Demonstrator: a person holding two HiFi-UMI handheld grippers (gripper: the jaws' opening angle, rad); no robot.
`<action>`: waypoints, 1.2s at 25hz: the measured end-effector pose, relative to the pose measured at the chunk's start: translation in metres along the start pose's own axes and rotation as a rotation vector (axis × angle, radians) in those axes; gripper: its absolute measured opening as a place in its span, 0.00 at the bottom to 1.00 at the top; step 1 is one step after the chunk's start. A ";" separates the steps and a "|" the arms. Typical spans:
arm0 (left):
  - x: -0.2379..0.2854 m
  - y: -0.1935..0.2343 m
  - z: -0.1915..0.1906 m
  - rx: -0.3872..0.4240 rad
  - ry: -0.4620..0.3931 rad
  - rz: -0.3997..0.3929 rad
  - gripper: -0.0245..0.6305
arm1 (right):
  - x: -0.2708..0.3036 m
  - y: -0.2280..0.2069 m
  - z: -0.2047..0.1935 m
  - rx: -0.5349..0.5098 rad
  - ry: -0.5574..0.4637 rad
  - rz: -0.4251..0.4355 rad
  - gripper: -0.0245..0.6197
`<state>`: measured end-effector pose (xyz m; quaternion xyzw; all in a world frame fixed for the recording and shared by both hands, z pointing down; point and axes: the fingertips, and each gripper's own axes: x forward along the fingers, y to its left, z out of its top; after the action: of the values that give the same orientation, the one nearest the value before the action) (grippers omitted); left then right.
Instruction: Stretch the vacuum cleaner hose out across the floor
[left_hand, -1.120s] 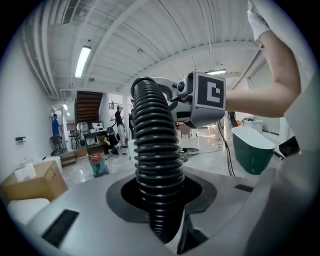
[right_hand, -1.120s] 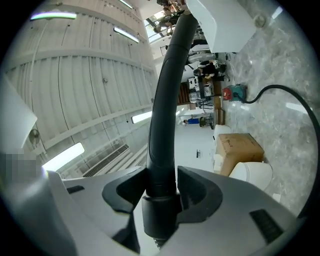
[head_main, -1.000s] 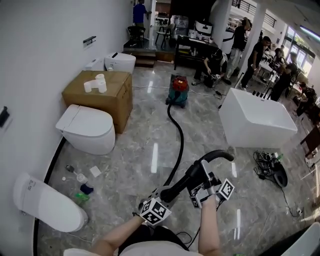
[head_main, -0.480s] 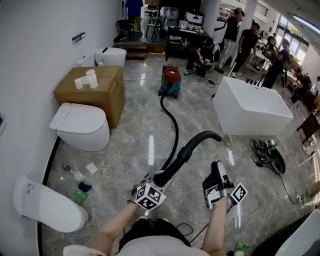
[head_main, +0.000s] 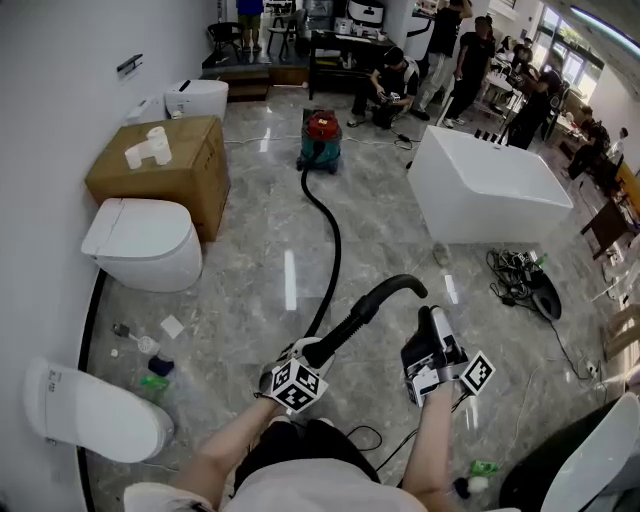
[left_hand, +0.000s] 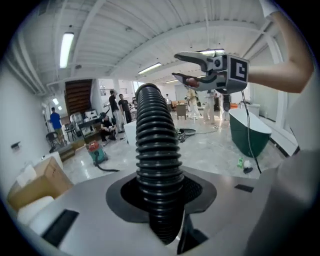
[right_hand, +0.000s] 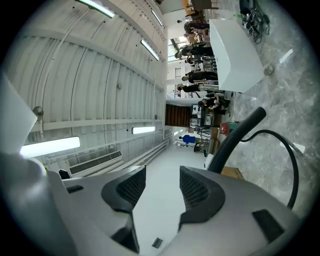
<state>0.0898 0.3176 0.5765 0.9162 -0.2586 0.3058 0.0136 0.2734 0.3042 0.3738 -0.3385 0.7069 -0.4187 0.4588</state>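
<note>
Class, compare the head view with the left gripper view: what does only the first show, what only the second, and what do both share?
Only the head view: the hose's full run across the floor, litter by the wall, and the left tool's marker cube. Only the left gripper view: ceiling lights, and the left tool clamped round the hose. Both: the hose, the red vacuum cleaner and the open, empty right tool.

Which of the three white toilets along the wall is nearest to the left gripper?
The lowest toilet in the head view; the other two stand farther off, flanking the cardboard box.
</note>
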 end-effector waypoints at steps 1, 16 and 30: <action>0.002 0.002 -0.009 -0.063 0.007 0.011 0.25 | -0.001 -0.002 0.000 0.004 0.002 -0.003 0.35; -0.001 0.068 -0.089 -0.695 -0.008 0.219 0.25 | 0.017 -0.010 -0.018 0.057 0.055 0.010 0.35; -0.080 0.167 -0.133 -0.702 0.045 0.551 0.60 | 0.035 -0.017 -0.037 -0.019 0.130 -0.045 0.35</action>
<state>-0.1189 0.2350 0.6169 0.7459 -0.5811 0.2115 0.2475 0.2282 0.2774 0.3844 -0.3306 0.7314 -0.4433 0.3990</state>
